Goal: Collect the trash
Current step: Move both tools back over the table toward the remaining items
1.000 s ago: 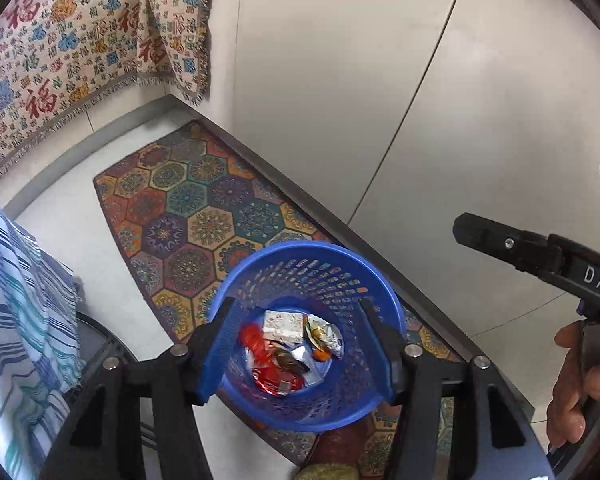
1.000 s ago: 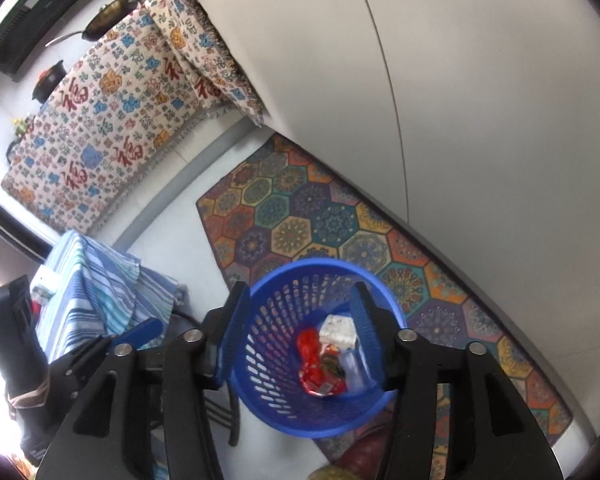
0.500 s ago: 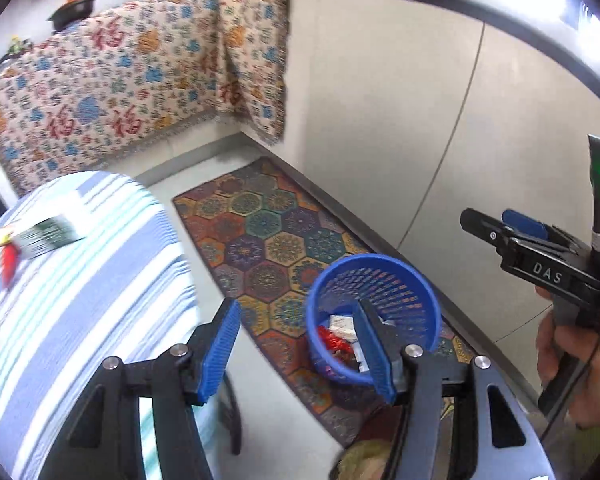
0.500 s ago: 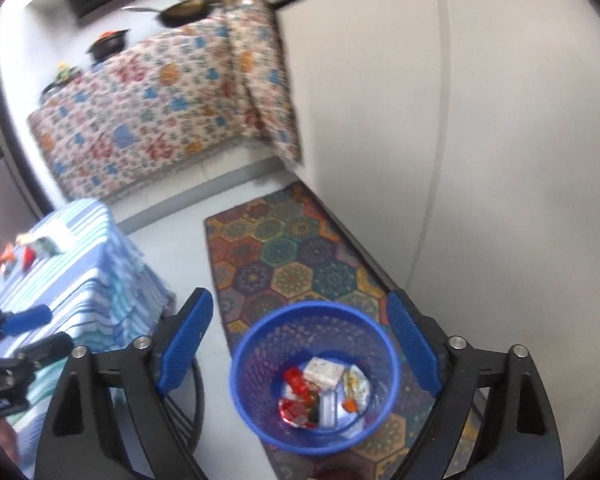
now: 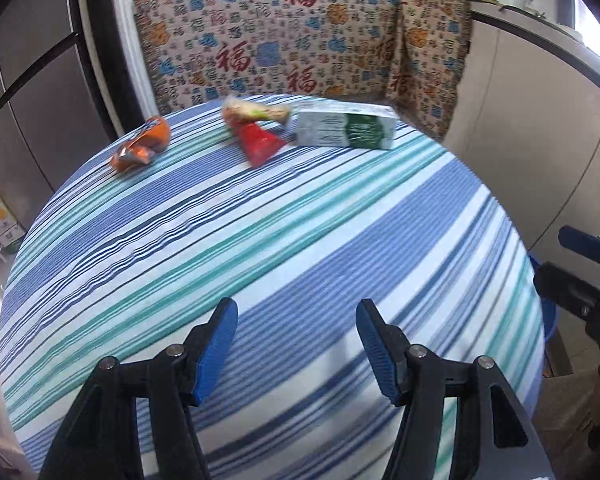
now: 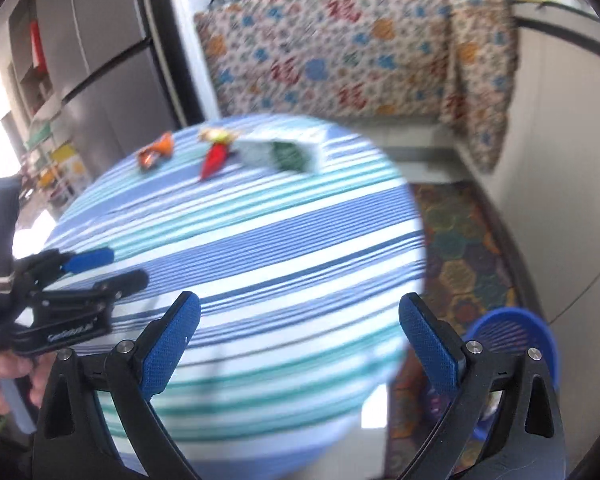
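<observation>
Both grippers swung away from the blue basket [image 6: 512, 334], which had filled the space between their fingers a second earlier, and came round to face the round table with the striped cloth [image 5: 284, 240]. The basket ended low at the right edge of the right wrist view, beside the table. The left gripper [image 5: 296, 338] no longer framed the basket; only cloth lay between its fingers. The right gripper [image 6: 300, 344] had just been opening wide, with nothing between its jaws.
</observation>
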A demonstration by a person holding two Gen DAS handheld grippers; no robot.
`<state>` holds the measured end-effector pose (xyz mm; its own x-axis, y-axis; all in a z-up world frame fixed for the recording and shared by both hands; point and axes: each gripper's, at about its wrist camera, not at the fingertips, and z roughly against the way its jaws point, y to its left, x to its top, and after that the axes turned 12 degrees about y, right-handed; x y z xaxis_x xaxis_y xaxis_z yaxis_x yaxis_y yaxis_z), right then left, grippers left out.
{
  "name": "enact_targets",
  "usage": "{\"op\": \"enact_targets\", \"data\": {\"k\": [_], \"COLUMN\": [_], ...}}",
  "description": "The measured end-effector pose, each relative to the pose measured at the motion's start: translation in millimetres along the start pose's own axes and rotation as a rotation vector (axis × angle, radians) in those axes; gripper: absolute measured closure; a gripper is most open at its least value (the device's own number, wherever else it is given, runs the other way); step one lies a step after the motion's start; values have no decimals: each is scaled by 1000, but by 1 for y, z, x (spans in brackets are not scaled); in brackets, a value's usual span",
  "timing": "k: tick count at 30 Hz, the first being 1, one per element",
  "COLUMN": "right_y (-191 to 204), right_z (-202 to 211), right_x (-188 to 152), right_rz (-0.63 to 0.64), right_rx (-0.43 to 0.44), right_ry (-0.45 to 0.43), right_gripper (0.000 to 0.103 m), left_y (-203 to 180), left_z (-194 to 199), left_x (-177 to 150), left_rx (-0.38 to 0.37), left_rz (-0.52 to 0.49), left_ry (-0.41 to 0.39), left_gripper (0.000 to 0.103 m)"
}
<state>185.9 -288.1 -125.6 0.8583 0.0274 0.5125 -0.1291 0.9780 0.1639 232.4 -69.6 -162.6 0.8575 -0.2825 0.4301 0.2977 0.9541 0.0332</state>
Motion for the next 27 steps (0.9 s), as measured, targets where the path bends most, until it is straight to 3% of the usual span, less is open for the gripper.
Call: {"op": "enact_targets", "data": {"k": [5, 10, 16, 19, 22, 25, 27], "right_y": [39, 53, 40, 30, 29, 30, 30], "right_z": [-53, -91, -102, -102, -103, -103, -103], "right_x": [21, 34, 47, 50, 52, 51, 51], "right_rz": [34, 75, 80, 61, 64, 64, 64], "right_rx": [-17, -87, -115, -121, -121, -121, -121], "right_ry": [92, 150, 136, 141, 146, 147, 147], "right_gripper": [9, 16, 9, 4, 1, 1, 1], "left_y": [48, 64, 58, 49, 41, 32, 34], "left_z": [-19, -32, -42, -52, -58, -72, -87], "left_x": [2, 6, 27, 55, 95, 138, 161], "left_rx": [-2, 3, -5, -61, -146, -154, -113], "left_rz": [55, 73, 51, 61, 100, 119, 152], "left_ry": [29, 32, 23, 33, -24, -44, -31], "left_gripper": [40, 36, 23, 24, 24, 24, 24]}}
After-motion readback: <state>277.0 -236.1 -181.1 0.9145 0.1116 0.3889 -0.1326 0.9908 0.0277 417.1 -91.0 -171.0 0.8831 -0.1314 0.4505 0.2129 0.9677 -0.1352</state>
